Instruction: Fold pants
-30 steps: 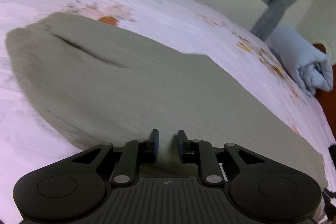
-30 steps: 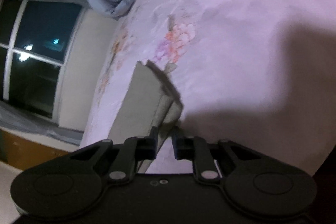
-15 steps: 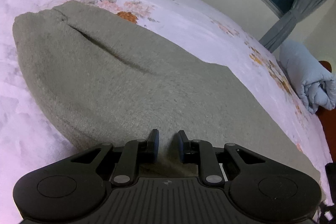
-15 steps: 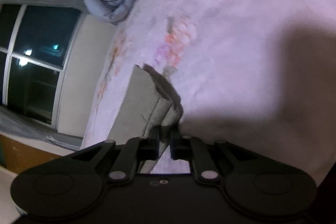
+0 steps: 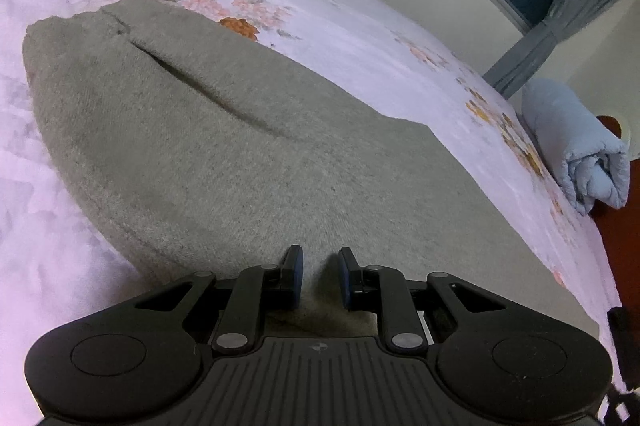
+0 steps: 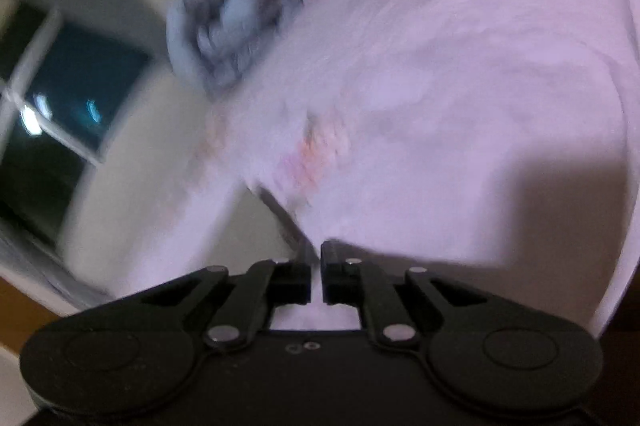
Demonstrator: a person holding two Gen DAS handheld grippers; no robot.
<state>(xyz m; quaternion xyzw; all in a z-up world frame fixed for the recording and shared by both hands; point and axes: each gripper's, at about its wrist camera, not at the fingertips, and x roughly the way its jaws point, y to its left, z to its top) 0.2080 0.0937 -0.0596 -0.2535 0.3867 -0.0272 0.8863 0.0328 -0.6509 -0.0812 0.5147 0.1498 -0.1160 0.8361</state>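
Since the frame half a second ago, your right wrist view has smeared with motion blur and swung, so the rolled pale-blue quilt [image 6: 228,22] now sits nearer the middle top, while your left view has barely shifted. Your left gripper [image 5: 320,276] hovers low over the grey knit pants [image 5: 248,162], its blue-padded fingers [image 5: 295,276] parted by a narrow gap, nothing between them. Your right gripper [image 6: 316,276] has its jaws nearly together; whether they pinch the pants' edge cannot be told. The pants lie flat on the floral lilac bedsheet [image 5: 360,38].
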